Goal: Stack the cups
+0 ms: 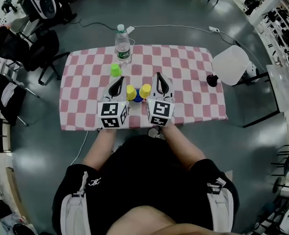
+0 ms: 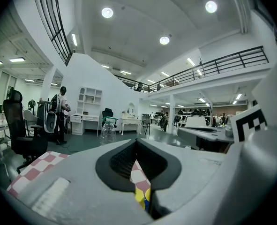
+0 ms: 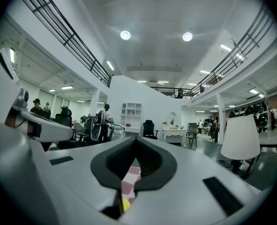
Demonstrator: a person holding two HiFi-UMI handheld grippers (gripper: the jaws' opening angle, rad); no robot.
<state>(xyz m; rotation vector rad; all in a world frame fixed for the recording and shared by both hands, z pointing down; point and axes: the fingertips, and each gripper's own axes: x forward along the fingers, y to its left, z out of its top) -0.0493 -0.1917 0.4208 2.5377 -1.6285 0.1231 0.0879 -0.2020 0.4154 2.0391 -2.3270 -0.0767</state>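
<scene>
On the checked tablecloth (image 1: 188, 67) a green cup (image 1: 116, 70) stands upside down, near the water bottle. Two yellow cups (image 1: 131, 92) (image 1: 145, 90) sit close together by a blue cup (image 1: 138, 98), between my two grippers. My left gripper (image 1: 119, 80) hangs just left of them with its jaws shut and nothing in them. My right gripper (image 1: 157, 76) hangs just right of them, also shut and empty. In the left gripper view the closed jaws (image 2: 137, 142) leave a slit that shows yellow and blue cups (image 2: 142, 194). The right gripper view shows its closed jaws (image 3: 135, 142) and a bit of yellow cup (image 3: 126, 204).
A clear water bottle (image 1: 122, 44) with a green label stands at the table's far edge. A white lamp (image 1: 231, 65) stands off the table's right end. Office chairs (image 1: 34, 50) and cables surround the table on the grey floor.
</scene>
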